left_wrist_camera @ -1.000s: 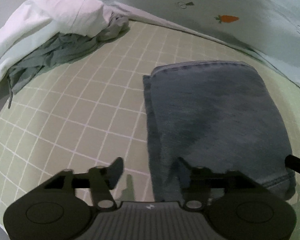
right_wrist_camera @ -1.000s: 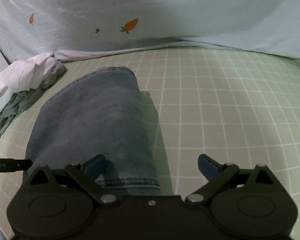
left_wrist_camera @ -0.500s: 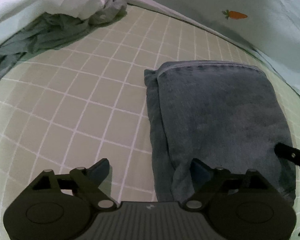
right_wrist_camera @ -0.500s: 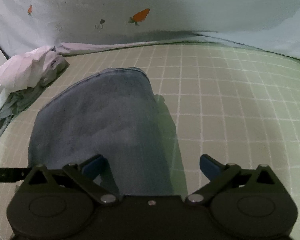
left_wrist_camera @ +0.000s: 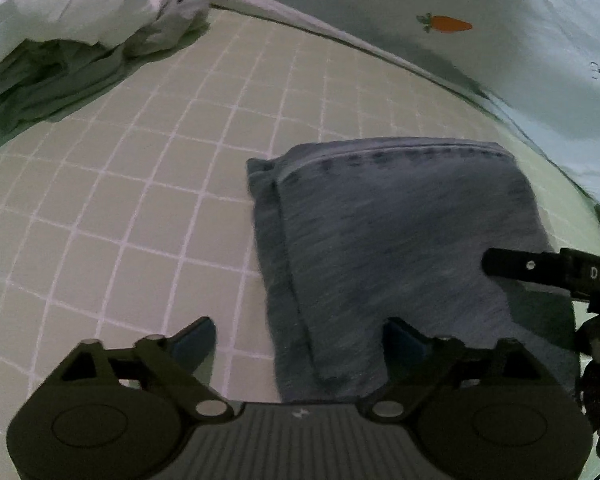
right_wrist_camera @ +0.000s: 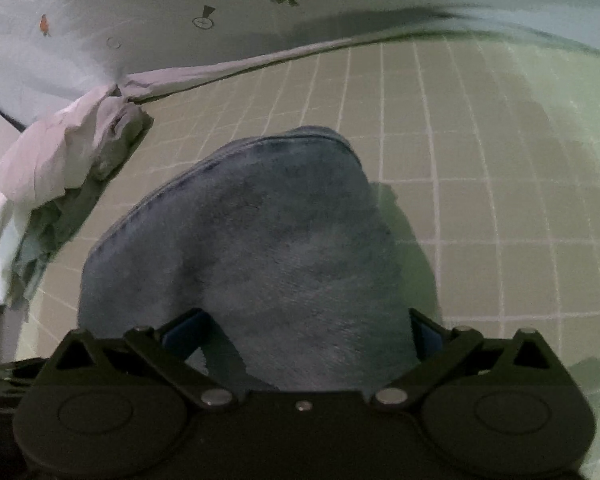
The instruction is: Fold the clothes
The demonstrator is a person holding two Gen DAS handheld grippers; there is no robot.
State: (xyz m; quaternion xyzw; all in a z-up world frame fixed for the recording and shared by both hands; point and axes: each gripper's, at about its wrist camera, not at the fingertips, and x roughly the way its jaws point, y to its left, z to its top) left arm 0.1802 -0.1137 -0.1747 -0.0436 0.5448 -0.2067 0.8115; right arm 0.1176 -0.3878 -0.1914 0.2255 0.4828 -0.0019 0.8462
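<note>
Folded jeans (left_wrist_camera: 400, 248) on the checked sheet (left_wrist_camera: 140, 200), both grippers spread wide.

At far left, the pile of white and grey clothes (left_wrist_camera: 60, 36) is seen nearer than one second ago. The left gripper (left_wrist_camera: 300, 340) is set wide across the jeans' left edge, closer than before. The right gripper (right_wrist_camera: 306, 330) has been advanced over the near hem, its jaws wide astride the denim, nothing clamped.

Both views close above jeans (left_wrist_camera: 404, 248).

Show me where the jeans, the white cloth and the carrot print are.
jeans (left_wrist_camera: 400, 240), left wrist view, middle of the top layer.
white cloth (right_wrist_camera: 48, 160), right wrist view, crumpled middle.
carrot print (left_wrist_camera: 446, 24), left wrist view, orange body.
</note>
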